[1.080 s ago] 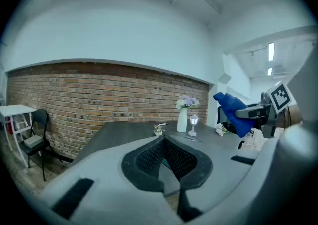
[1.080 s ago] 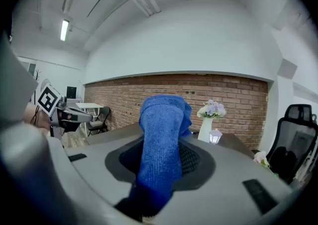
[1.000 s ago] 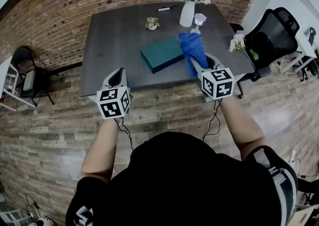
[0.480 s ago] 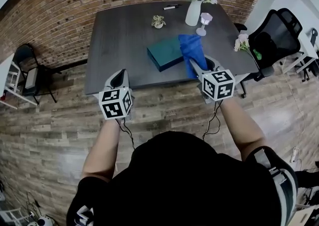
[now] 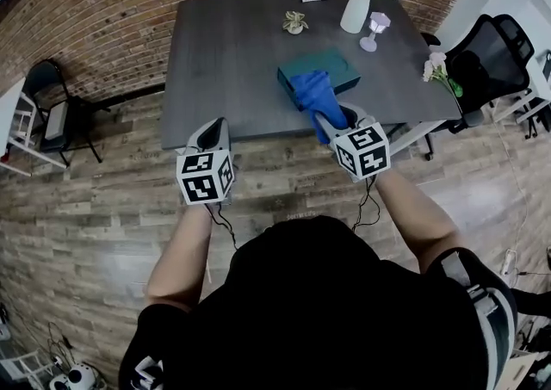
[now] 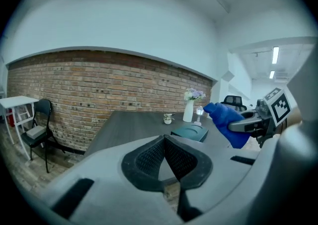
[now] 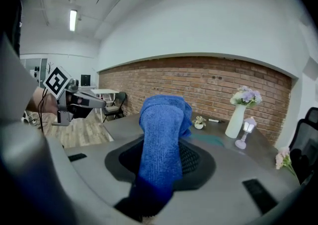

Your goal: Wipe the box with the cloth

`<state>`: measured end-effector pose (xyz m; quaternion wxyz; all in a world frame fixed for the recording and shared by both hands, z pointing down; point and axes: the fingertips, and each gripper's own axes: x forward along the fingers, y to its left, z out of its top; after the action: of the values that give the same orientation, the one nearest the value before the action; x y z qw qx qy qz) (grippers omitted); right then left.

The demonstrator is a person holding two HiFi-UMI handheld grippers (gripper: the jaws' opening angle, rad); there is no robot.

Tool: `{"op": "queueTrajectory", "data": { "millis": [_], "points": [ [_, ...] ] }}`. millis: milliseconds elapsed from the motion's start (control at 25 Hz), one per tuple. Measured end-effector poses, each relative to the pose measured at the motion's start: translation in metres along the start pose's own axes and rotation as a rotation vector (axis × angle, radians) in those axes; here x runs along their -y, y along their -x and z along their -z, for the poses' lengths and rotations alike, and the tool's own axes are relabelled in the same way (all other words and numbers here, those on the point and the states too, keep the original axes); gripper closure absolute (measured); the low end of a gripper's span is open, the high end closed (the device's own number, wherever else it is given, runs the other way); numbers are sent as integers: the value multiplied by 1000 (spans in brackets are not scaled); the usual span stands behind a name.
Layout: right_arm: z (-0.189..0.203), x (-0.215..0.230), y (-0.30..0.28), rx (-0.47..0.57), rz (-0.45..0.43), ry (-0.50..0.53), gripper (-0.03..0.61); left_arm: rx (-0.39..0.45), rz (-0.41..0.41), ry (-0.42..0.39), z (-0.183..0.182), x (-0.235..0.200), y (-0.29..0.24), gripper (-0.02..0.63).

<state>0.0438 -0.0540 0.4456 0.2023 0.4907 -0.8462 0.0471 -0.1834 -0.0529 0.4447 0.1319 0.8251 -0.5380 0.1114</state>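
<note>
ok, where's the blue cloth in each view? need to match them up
Head view: blue fabric cloth right of centre, hanging from the right gripper, overlapping the teal box.
Left gripper view: right of centre, held by the right gripper.
Right gripper view: dead centre, clamped between the jaws.
Shared landmark: white vase of flowers.
</note>
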Motion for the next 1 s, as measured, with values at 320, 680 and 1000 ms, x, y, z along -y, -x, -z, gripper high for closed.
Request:
{"op": "queueTrajectory", "data": {
  "millis": [320, 680, 1000],
  "points": [
    [43, -84, -47, -162, -160, 106, 443, -67, -12, 60, 43, -31, 16, 606],
    [61, -70, -96, -256, -190, 197, 443, -105, 18, 104, 42, -33, -15, 606],
    [70, -23, -162, -388, -200, 316, 443, -118, -59, 116, 20, -56, -80, 606]
  ]
}}
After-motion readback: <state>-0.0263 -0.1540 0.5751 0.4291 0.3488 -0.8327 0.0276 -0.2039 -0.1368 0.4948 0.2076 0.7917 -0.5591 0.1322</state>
